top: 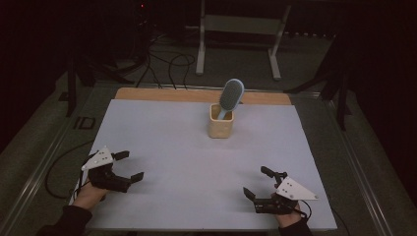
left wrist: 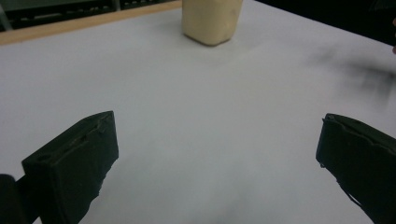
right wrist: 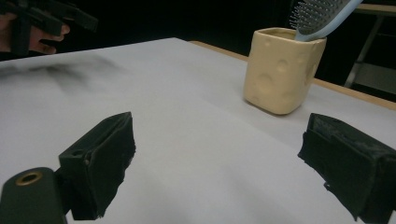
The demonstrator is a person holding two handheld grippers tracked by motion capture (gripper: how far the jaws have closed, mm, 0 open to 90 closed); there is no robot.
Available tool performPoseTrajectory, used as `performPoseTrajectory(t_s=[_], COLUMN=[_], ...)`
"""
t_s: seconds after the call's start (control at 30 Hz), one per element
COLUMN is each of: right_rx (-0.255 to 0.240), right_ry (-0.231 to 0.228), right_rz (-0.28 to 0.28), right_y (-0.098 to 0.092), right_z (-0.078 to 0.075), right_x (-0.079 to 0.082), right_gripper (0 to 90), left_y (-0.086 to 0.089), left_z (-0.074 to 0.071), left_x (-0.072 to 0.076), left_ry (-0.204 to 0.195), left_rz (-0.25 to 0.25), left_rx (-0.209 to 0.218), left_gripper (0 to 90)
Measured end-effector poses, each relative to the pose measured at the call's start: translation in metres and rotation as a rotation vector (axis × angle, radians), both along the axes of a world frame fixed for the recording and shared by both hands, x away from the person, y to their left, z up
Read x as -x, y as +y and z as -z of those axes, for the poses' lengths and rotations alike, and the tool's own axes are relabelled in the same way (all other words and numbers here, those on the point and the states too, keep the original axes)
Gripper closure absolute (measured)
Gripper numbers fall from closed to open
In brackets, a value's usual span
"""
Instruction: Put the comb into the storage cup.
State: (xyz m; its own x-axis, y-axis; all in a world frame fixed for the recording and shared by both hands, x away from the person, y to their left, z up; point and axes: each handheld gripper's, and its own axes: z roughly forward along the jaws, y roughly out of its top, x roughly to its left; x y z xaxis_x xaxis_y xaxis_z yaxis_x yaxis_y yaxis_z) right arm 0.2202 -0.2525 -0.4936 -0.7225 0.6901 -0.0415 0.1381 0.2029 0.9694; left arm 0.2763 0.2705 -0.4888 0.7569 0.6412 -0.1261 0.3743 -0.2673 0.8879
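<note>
A pale blue hairbrush [top: 231, 97] stands handle-down in a cream-yellow cup [top: 220, 123], its bristled head leaning up and to the right above the rim. The cup sits upright on the far middle part of a white board [top: 196, 147] that covers the table, not far from the strip of bare wood [top: 147, 94] showing along the board's far edge. In the right gripper view the cup's wall shows round dimples, like cheese holes, and the brush head pokes out over its right side.

Both tongs are well apart from the cup, near the board's close edge. The left gripper [top: 130, 166] is held in a hand [top: 89, 195] at the near left corner, its jaws spread wide with nothing between them. The right gripper [top: 256, 182] is at the near right, also spread wide and empty, hovering over bare board. Each carries a grey three-cornered plate on top. In the left gripper view the cup's base [left wrist: 211, 22] lies straight ahead, between the two black jaws and far beyond them.

Beyond the table, cables [top: 167, 64] trail over the dark floor beside a white metal stand [top: 241, 34].
</note>
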Motion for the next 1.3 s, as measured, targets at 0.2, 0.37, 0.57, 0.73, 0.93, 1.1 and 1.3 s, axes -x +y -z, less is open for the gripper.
performPoseTrajectory(t_s=[0.2,0.37,0.57,0.73,0.93,1.1,1.3], right_rx=[0.002,0.003,0.004,0.004,0.005,0.009,0.007], right_ry=[0.003,0.002,0.001,0.001,0.001,0.003,0.005], right_rz=[0.002,0.001,0.000,0.002,-0.003,-0.002,-0.007], right_y=[0.000,0.000,0.000,0.000,0.000,0.000,0.000], right_z=[0.000,0.000,0.000,0.000,0.001,0.001,0.001], right_x=[0.000,0.000,0.000,0.000,-0.001,-0.001,-0.001], right_gripper=[9.3,9.3,9.3,9.3,9.3,9.3,9.3], left_y=[0.010,0.015,0.020,0.025,0.030,0.032,0.030], left_z=[0.007,0.014,0.016,0.017,0.017,0.017,0.018], left_x=[0.012,0.022,0.034,0.045,0.053,0.054,0.054], left_ry=[0.008,0.014,0.028,0.025,0.010,0.001,0.002], left_rz=[-0.025,-0.044,-0.066,-0.103,-0.131,-0.140,-0.158], left_rx=[0.011,-0.012,-0.030,-0.047,-0.042,-0.034,-0.007], left_gripper=[0.0,0.0,0.0,0.0,0.0,0.0,0.0])
